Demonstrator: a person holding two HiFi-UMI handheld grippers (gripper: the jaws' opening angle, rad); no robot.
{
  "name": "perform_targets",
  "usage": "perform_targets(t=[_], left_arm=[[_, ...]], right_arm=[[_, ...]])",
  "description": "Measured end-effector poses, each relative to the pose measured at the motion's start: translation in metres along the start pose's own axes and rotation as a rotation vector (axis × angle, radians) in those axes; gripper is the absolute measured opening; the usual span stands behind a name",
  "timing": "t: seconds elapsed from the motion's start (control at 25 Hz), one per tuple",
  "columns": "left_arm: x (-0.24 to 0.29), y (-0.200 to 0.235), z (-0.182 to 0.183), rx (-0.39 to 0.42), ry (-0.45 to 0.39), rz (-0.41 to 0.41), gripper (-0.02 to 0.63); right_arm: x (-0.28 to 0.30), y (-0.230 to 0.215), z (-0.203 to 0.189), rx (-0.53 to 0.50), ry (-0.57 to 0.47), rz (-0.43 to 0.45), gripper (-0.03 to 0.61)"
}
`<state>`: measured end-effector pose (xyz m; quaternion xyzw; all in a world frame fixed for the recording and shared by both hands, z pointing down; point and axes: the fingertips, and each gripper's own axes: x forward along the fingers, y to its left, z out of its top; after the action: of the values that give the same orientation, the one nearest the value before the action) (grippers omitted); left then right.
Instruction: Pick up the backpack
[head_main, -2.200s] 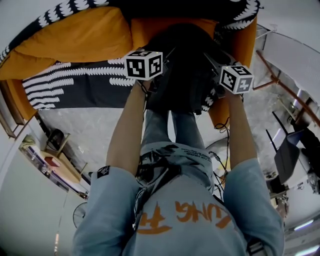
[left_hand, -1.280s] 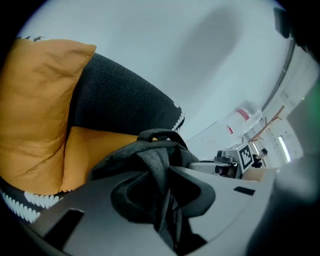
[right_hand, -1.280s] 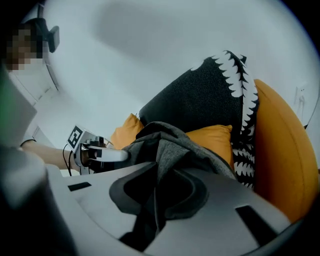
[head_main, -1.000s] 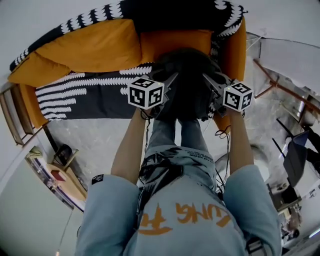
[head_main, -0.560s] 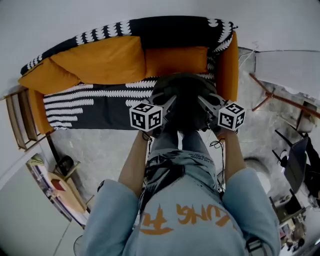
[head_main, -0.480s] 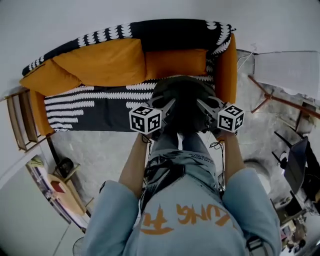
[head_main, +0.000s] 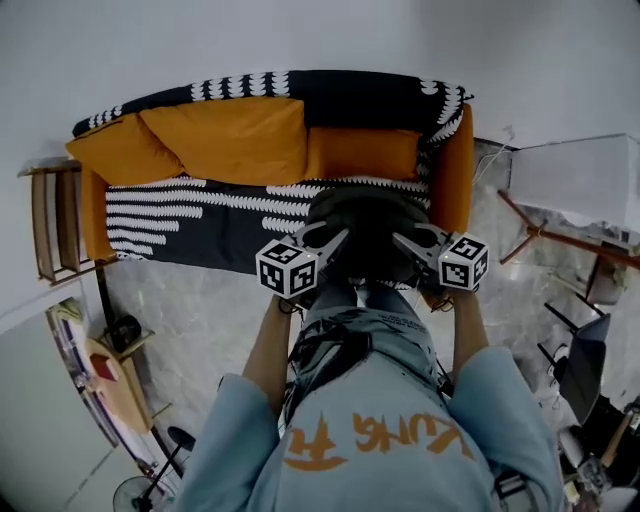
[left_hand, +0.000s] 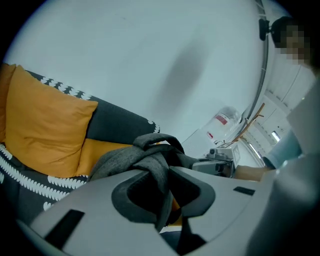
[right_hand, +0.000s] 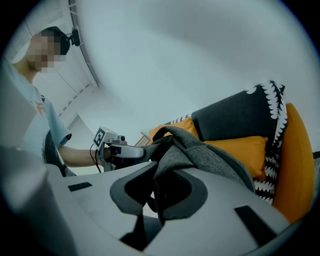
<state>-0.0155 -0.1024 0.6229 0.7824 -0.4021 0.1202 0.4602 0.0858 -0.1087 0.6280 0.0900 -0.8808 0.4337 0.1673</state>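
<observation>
The dark grey backpack (head_main: 365, 222) hangs between my two grippers, in front of the sofa and above the person's legs. My left gripper (head_main: 335, 240) is shut on a grey strap (left_hand: 161, 186) on the backpack's left side. My right gripper (head_main: 402, 240) is shut on a fold of the grey fabric (right_hand: 172, 165) on its right side. In the left gripper view the backpack (left_hand: 142, 155) bunches above the jaws, and the right gripper (left_hand: 218, 161) shows beyond it. In the right gripper view the backpack (right_hand: 210, 157) drapes over the jaws, with the left gripper (right_hand: 117, 150) behind it.
An orange sofa (head_main: 455, 170) with orange cushions (head_main: 225, 140) and a black-and-white throw (head_main: 190, 215) stands against the white wall. A wooden rack (head_main: 50, 220) is at its left end, and a white table (head_main: 580, 180) at the right. The floor is grey stone.
Both grippers have risen together with the backpack, lifting it up and away from the sofa seat. The sofa now looks smaller and farther below.
</observation>
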Motion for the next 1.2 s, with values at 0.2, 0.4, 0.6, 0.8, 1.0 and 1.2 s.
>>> perform_targets(t=[0.2,0.4,0.6,0.8,1.0,1.2], left_arm=[[-0.02,-0.018,0.004,0.015,-0.073,0.003,0.092],[-0.039,-0.035,0.01,0.067,-0.097,-0.053,0.092],[-0.056,-0.054,0.032,0.171,-0.144,-0.124,0.092],[-0.068,-0.079,0.073,0.278,-0.215,-0.176,0.092],[-0.083,-0.108,0.123,0.426,-0.27,-0.21,0.092],[-0.101,-0.137,0.16,0.547,-0.303,-0.236,0.092]], right_arm=[[-0.009,0.024,0.009,-0.064,0.0,0.037,0.032],[-0.02,0.05,0.015,-0.107,-0.001,0.031,0.032],[-0.033,0.073,0.034,-0.163,-0.063,-0.007,0.032],[-0.05,0.094,0.07,-0.244,-0.178,-0.057,0.032],[-0.073,0.116,0.12,-0.398,-0.241,-0.103,0.035],[-0.096,0.146,0.16,-0.53,-0.275,-0.13,0.039]])
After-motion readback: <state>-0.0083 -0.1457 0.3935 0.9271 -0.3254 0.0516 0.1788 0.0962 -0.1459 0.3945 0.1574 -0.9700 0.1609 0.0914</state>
